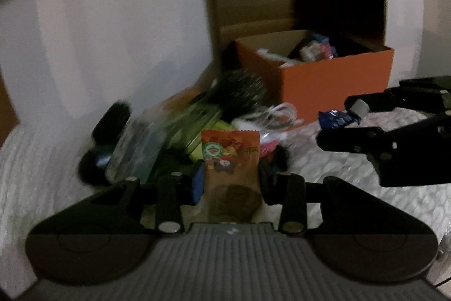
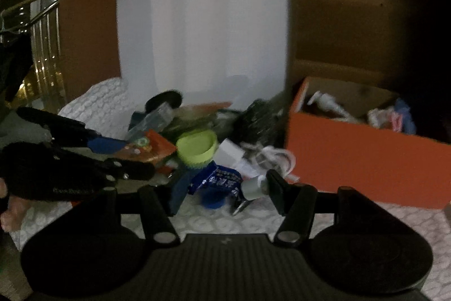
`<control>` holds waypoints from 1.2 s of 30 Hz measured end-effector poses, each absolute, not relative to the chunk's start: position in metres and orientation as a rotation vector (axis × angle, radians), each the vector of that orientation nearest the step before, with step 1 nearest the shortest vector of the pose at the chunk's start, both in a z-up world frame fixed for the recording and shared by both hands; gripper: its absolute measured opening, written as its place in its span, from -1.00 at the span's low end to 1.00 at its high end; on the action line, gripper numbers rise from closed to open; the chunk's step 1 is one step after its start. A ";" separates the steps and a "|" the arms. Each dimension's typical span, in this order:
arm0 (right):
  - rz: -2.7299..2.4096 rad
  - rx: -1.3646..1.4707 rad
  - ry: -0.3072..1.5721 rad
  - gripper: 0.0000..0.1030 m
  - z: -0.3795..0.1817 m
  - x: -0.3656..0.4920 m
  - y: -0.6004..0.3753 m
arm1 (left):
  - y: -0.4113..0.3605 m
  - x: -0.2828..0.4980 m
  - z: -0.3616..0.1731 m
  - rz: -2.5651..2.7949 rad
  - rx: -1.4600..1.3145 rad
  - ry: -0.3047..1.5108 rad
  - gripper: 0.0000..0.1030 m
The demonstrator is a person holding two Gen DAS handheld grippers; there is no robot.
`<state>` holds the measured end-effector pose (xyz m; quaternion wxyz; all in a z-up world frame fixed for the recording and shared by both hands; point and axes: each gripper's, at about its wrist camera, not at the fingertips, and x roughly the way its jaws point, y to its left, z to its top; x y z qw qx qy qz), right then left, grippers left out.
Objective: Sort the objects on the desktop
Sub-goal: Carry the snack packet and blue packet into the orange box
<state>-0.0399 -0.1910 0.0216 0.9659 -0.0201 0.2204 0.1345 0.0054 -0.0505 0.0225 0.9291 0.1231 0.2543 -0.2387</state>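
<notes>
In the left wrist view, your left gripper (image 1: 229, 182) fills the bottom of the frame, its jaws set narrow and clamped on an orange printed snack sachet (image 1: 230, 157) that stands upright between them at lower centre. Just behind the sachet lies a blurred heap: a lime-green plastic container (image 1: 197, 129), a dark bristly round brush (image 1: 239, 92) and a coiled white cable (image 1: 277, 114). At upper right of centre sits an open orange cardboard box (image 1: 335, 78) with several small items inside. Your right gripper (image 1: 342, 123) reaches in from the right edge, holding a blue crinkled foil packet (image 1: 338, 119). Everything rests on a white textured worktop (image 1: 39, 160).

In the right wrist view, your right gripper (image 2: 222, 188) sits at bottom centre, jaws about half apart and closed on the blue foil packet (image 2: 217, 182), with a small grey cylinder (image 2: 252, 188) against the right-hand finger. The lime-green container (image 2: 197, 148) is just above it, the white cable (image 2: 270, 157) to its right. The orange box (image 2: 366, 160) takes up the right side. Your left gripper (image 2: 121, 157) enters from the left edge with the orange sachet (image 2: 152, 148) between its fingers. The worktop (image 2: 408, 222) shows at lower right.
</notes>
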 end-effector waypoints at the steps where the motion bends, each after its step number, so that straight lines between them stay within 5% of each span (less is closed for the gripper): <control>1: 0.257 -0.041 0.437 0.15 0.025 -0.040 -0.197 | -0.056 0.006 0.025 -0.499 0.259 0.512 -0.25; 36: -0.026 0.029 0.345 0.15 0.075 0.019 -0.333 | -0.209 0.092 0.056 -0.424 0.411 0.360 -0.24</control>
